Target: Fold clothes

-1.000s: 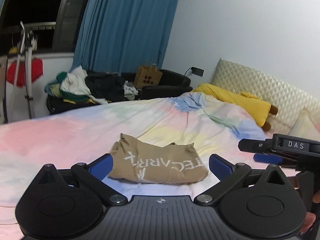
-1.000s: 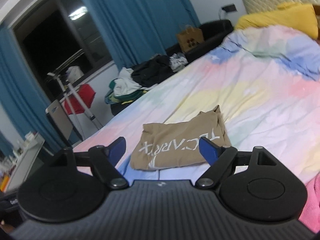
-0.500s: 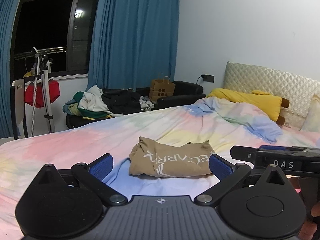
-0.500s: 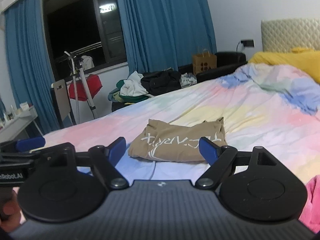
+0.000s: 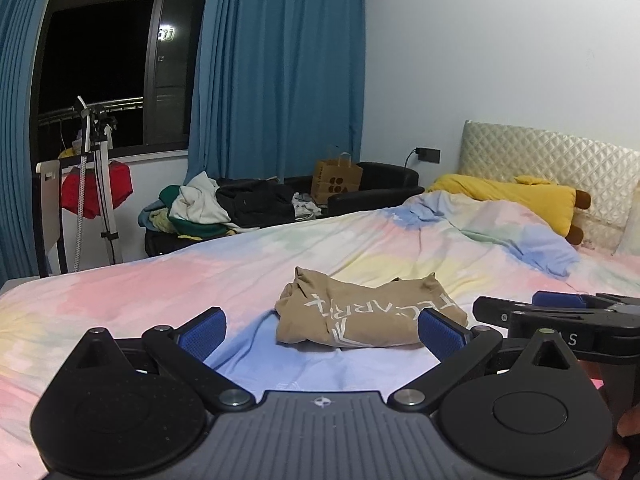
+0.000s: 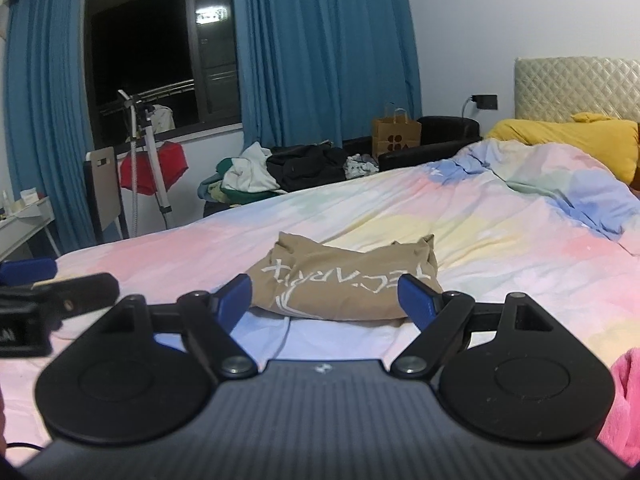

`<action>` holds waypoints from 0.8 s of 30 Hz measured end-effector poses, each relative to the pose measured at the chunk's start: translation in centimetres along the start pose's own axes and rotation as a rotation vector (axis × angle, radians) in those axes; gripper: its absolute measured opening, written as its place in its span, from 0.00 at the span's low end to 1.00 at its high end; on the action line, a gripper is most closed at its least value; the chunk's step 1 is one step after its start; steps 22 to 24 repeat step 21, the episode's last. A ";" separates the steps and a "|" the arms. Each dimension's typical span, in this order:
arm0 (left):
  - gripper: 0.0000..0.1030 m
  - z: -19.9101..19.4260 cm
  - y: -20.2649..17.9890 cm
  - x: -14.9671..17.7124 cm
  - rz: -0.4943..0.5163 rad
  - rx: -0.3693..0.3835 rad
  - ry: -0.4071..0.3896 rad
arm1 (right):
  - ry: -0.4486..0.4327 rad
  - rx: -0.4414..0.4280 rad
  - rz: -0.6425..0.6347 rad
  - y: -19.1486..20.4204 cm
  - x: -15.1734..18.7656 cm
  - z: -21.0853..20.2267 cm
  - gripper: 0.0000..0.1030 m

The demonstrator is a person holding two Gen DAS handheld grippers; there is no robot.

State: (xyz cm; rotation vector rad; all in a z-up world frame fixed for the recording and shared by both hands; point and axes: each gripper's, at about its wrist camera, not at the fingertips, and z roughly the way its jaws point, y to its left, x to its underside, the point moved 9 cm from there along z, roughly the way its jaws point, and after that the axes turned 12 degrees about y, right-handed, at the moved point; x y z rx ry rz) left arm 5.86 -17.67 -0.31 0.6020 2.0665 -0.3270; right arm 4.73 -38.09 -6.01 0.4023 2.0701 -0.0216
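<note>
A: Two tools, both with jaws spread wide and gripping nothing: left tool (image 5: 322,332), right tool (image 6: 326,300). Change since one second ago?

B: Both cameras have levelled and pulled back. The folded tan shirt (image 5: 370,314) has not shifted; it lies on the pastel bed cover (image 5: 160,292), just ahead of both tools and touching neither.

A: Shirt position in the right view?

B: The shirt (image 6: 344,284) sits between the blue pads (image 6: 416,300), beyond their tips.

A: What does only one view show?

B: The left view shows the right tool (image 5: 560,312) from the side, low at right, and a brown-ended yellow plush (image 5: 520,200) by the headboard. The right view alone shows the left tool (image 6: 52,292) at its left edge, a pink cloth (image 6: 624,400) at lower right, and a white desk (image 6: 24,220) beside the curtain.
</note>
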 end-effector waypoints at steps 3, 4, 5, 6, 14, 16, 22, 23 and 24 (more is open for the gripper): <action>1.00 0.0 0.2 0.2 -0.001 -0.001 0.002 | -0.019 0.014 0.002 -0.1 0.2 -0.2 0.79; 1.00 0.0 0.2 0.2 -0.002 -0.001 0.003 | -0.019 0.016 -0.001 0.0 0.2 -0.2 0.79; 1.00 0.0 0.2 0.3 -0.002 -0.002 0.005 | -0.015 0.015 -0.007 0.1 0.3 -0.1 0.79; 1.00 0.0 0.2 0.4 -0.003 -0.003 0.006 | -0.009 0.014 -0.015 0.3 0.3 0.0 0.79; 1.00 0.3 -0.1 0.5 0.015 -0.012 0.003 | -0.005 0.033 -0.056 0.9 0.5 0.3 0.79; 1.00 0.3 -0.2 0.4 0.017 -0.016 0.003 | -0.001 0.032 -0.055 1.0 0.5 0.3 0.79; 1.00 0.4 -0.2 0.6 0.018 -0.014 0.001 | 0.003 0.035 -0.057 1.0 0.5 0.4 0.79; 1.00 0.4 -0.2 0.6 0.018 -0.014 0.001 | 0.003 0.035 -0.057 1.0 0.5 0.4 0.79; 1.00 0.4 -0.2 0.6 0.018 -0.014 0.001 | 0.003 0.035 -0.057 1.0 0.5 0.4 0.79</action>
